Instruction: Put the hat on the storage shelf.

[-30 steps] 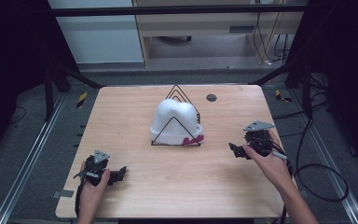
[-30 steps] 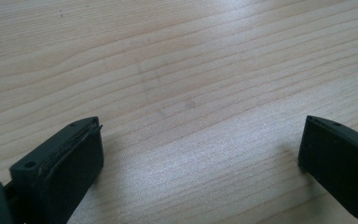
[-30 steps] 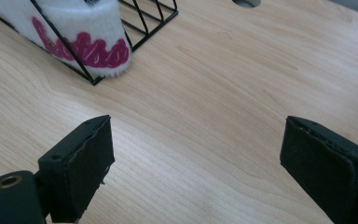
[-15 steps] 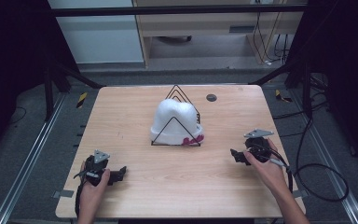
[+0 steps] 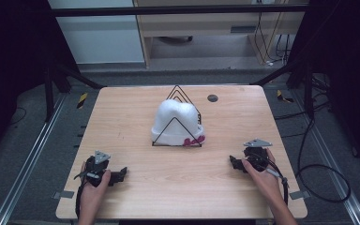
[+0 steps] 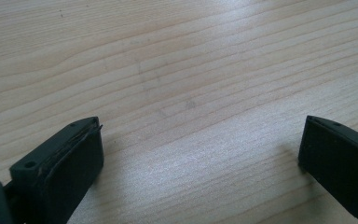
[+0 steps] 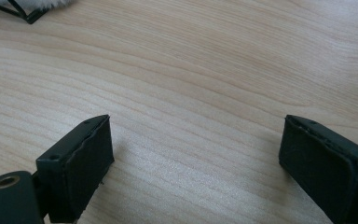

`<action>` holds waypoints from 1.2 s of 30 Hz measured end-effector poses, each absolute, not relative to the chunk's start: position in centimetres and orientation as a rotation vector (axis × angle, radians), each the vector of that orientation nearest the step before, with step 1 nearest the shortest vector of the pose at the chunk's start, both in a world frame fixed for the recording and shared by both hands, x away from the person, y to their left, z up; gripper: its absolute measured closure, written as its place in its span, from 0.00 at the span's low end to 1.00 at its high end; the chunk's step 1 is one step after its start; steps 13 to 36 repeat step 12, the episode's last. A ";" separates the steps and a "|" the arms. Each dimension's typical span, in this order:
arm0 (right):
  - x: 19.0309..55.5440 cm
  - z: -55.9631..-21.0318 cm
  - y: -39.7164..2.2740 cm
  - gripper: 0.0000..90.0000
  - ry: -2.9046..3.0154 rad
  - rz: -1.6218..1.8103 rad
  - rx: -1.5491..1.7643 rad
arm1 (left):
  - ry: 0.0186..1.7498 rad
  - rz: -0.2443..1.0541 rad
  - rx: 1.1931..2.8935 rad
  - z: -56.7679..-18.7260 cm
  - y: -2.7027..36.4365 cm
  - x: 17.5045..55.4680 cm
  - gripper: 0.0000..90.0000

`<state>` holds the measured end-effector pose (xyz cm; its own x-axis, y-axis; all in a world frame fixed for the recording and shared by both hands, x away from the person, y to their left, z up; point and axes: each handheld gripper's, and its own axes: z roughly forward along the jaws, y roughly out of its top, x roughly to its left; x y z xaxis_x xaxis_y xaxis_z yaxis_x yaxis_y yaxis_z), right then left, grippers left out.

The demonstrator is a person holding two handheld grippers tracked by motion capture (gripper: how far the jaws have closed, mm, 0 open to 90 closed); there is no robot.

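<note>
1. Left gripper: near left of the worktop, resting low on the wood in the person's left hand. Jaws spread wide, holding nothing; in the left gripper view there is bare wood grain between them.

2. Right gripper: near right of the worktop, held in the right hand, jaws pointing inward toward the centre. Jaws spread, holding nothing; in the right gripper view a corner of the wire rack sits at the top left, well apart from the jaws.

3. White hat: middle of the worktop, a soft knit piece with a red mark at its lower right brim. It sits draped within the black wire rack, whose triangular frames stand in front of and behind it.

4. Small dark disc: far side of the worktop, right of the rack, apart from everything.

Status: judging by the layout, the hat is the item in hand. Neither gripper touches it; both lie well apart from the rack. If the hat is to be lifted out, the reach, grasp and removal all remain; if it was to be set there, the placing looks done.
</note>
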<state>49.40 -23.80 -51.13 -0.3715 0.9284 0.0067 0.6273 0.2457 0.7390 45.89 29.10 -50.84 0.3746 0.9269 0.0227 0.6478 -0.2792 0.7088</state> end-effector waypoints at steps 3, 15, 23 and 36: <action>49.4 -51.1 -23.7 0.10 2.084 0.925 1.423 | 1.352 0.589 2.026 -50.8 29.1 45.9 0.00; 49.5 -51.2 -23.6 0.05 2.066 0.898 1.452 | 1.352 0.589 2.027 -50.8 29.1 45.9 0.00; 49.5 -51.2 -23.6 0.05 2.066 0.898 1.452 | 1.352 0.589 2.027 -50.8 29.1 45.9 0.00; 49.5 -51.2 -23.6 0.05 2.066 0.898 1.452 | 1.352 0.589 2.027 -50.8 29.1 45.9 0.00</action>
